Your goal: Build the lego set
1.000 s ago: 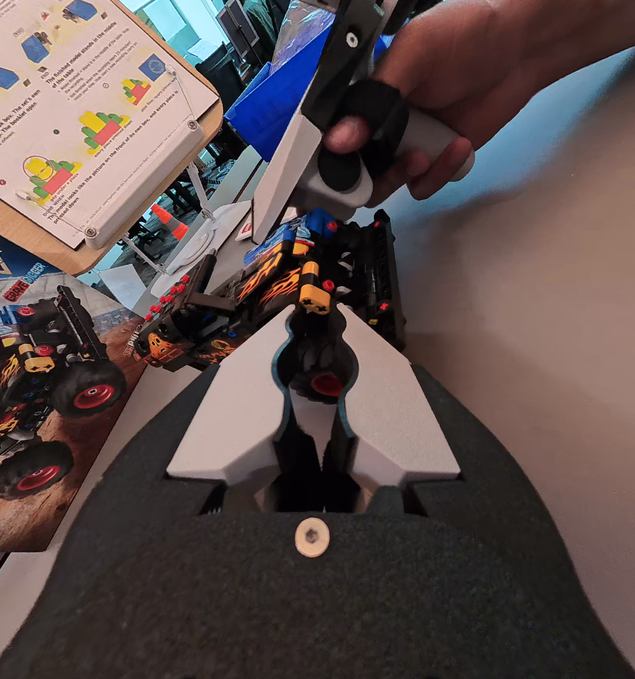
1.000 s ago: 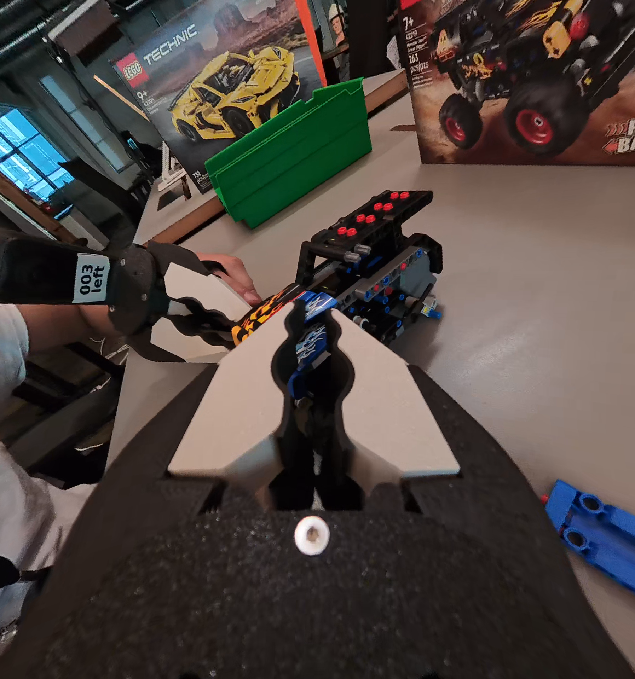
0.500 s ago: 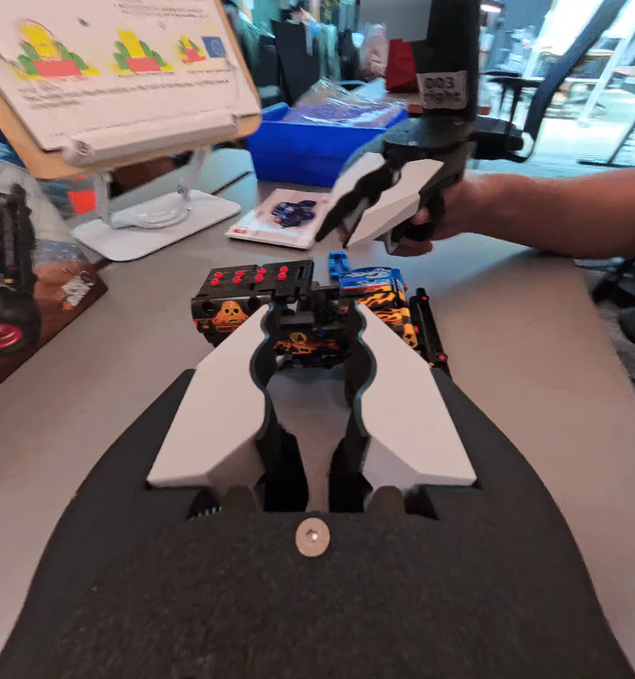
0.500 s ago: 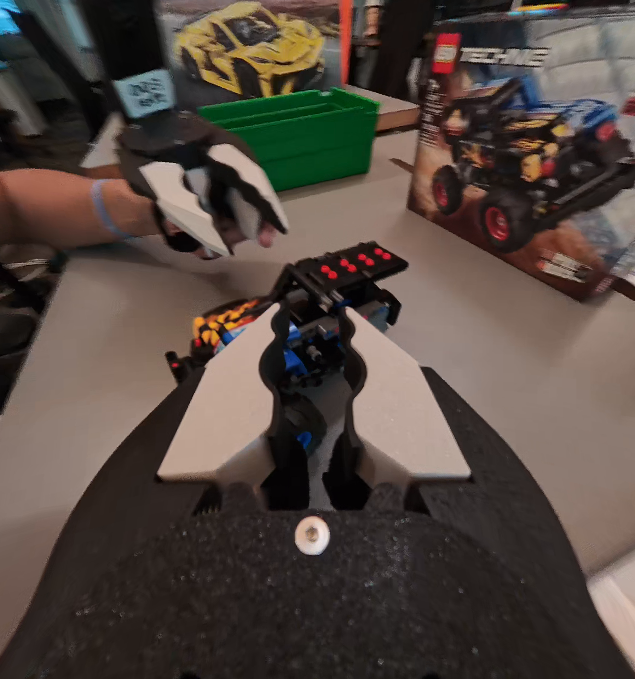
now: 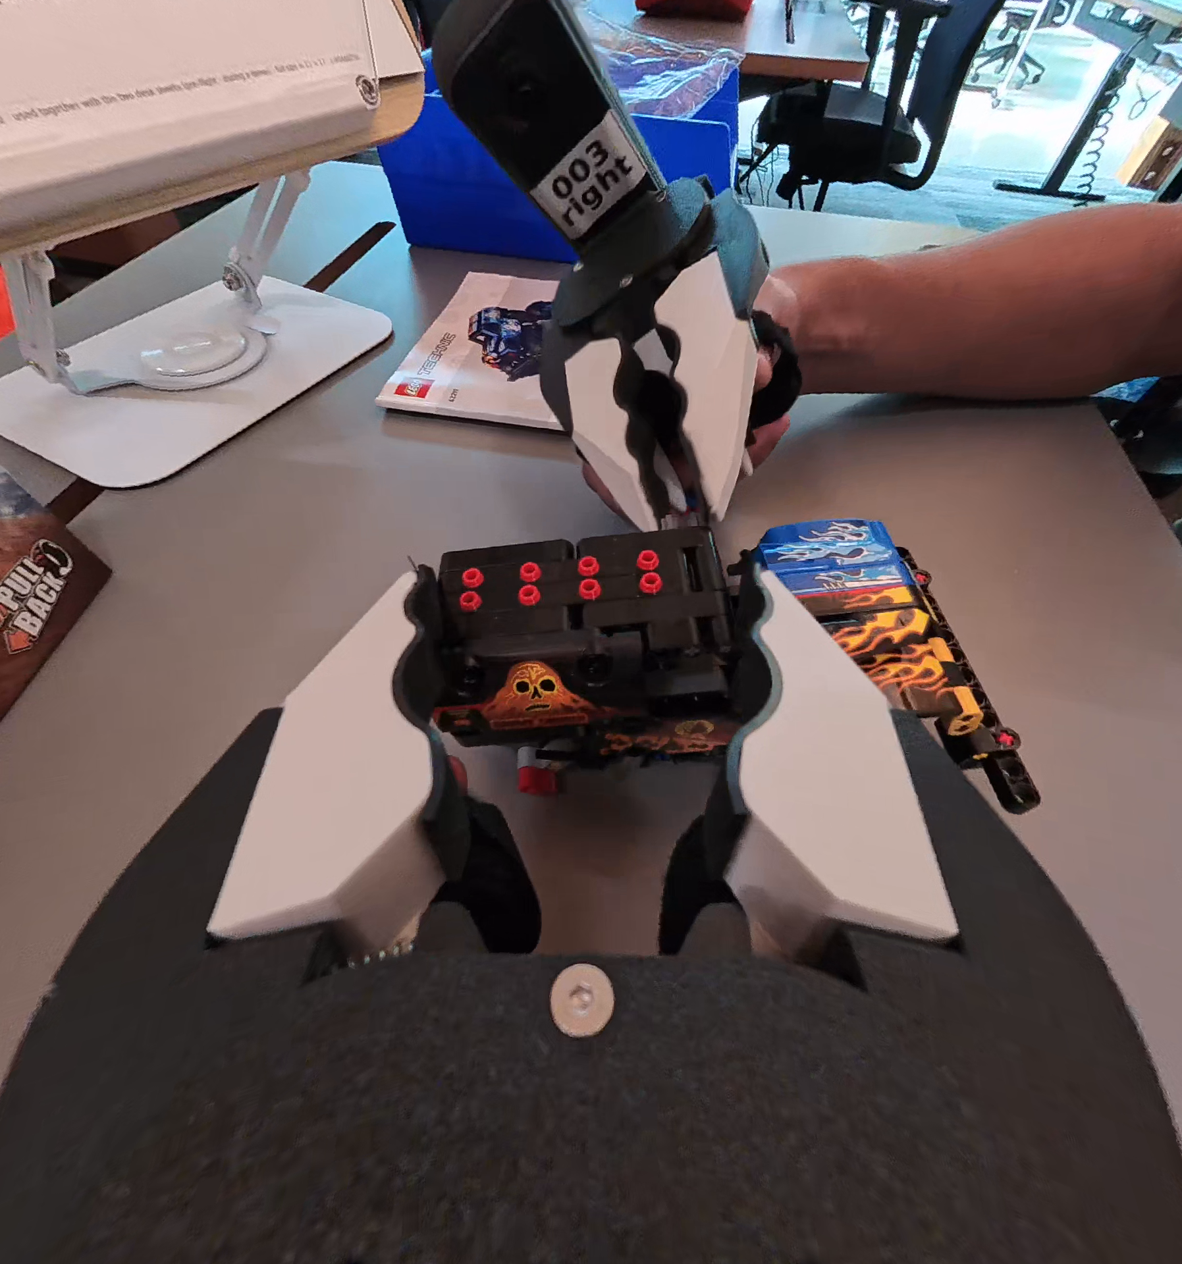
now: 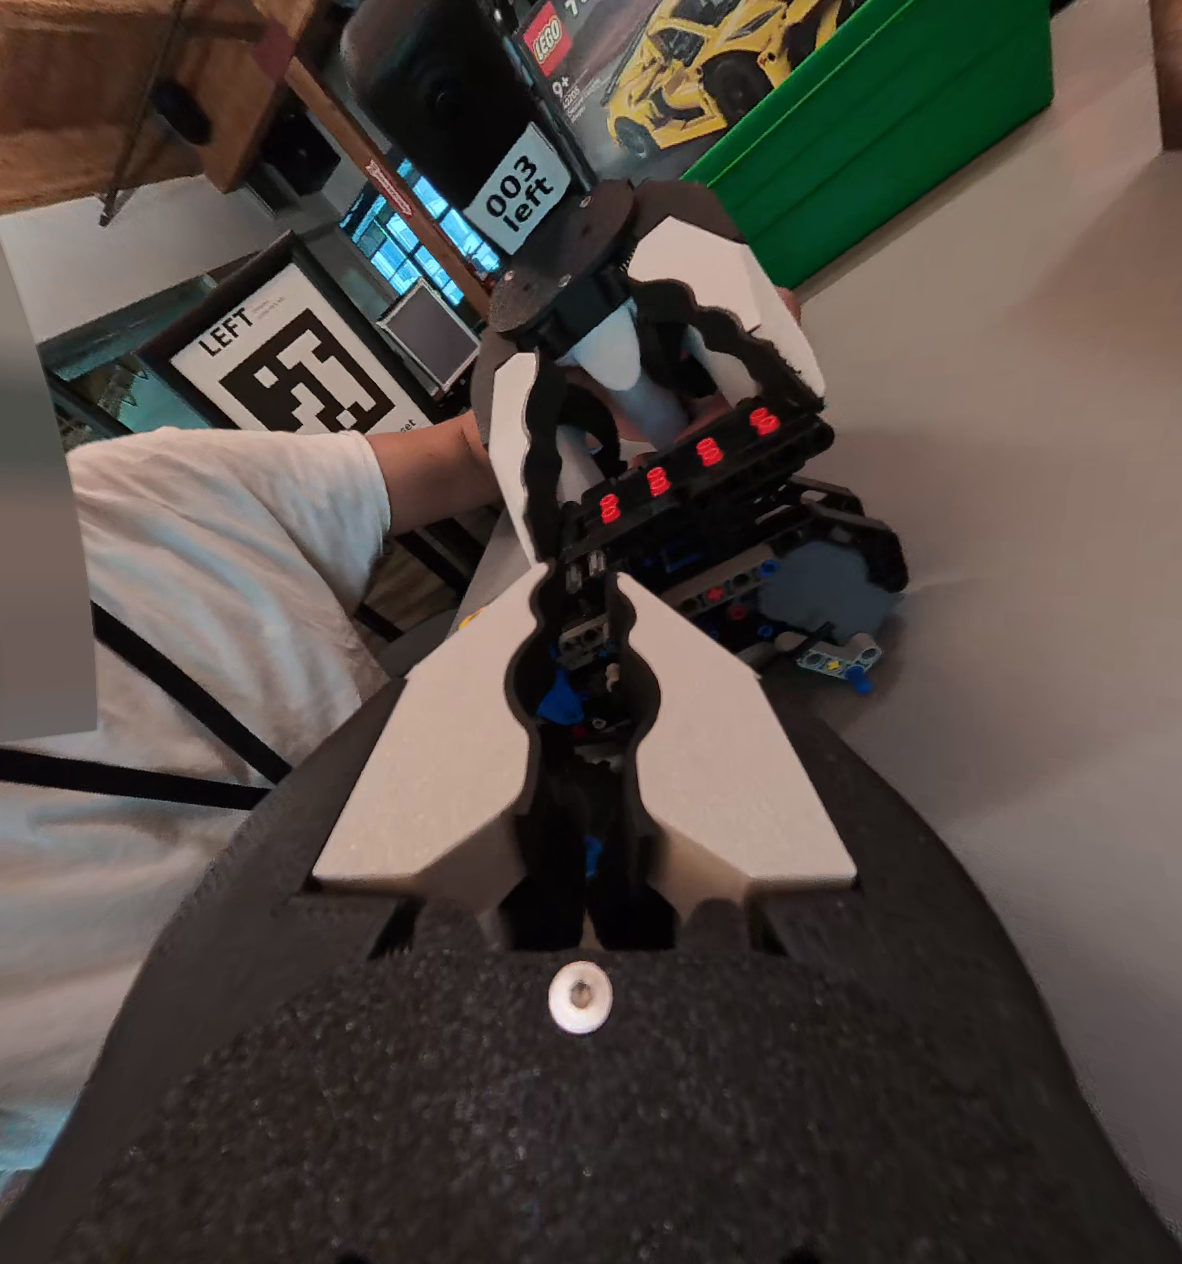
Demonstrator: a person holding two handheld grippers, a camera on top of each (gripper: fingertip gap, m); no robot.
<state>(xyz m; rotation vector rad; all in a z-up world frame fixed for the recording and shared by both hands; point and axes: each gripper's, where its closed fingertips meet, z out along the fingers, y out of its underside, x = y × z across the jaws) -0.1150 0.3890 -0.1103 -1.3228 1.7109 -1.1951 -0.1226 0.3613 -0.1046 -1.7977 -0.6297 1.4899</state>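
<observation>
A toy truck body [image 5: 574,656], black with red pins, a skull sticker and flame panels, lies on the grey table [image 5: 232,581]. My left gripper [image 5: 584,595] has its jaws spread wide around the truck's black rear block, with the pads touching both sides. My right gripper [image 5: 677,509] points down at the block's far edge, nearly closed on a small grey pin piece [image 6: 582,571]. In the right wrist view my right gripper [image 6: 582,581] pinches that piece. The left gripper [image 6: 670,472] clasps the red-pinned block [image 6: 684,472] opposite it.
A booklet [image 5: 465,362], a blue bin [image 5: 478,185] and a white document stand [image 5: 164,383] are behind the truck. A toy box [image 5: 20,615] lies at the left. A green bin [image 6: 882,137] and a yellow-car box [image 6: 677,68] stand beyond. A person in a white shirt [image 6: 198,547] is at the left. The grippers are tip to tip, or close to it.
My left gripper opened wider and moved in around the truck's black rear block. My right gripper came down from above the truck and closed on the small piece at the block's edge.
</observation>
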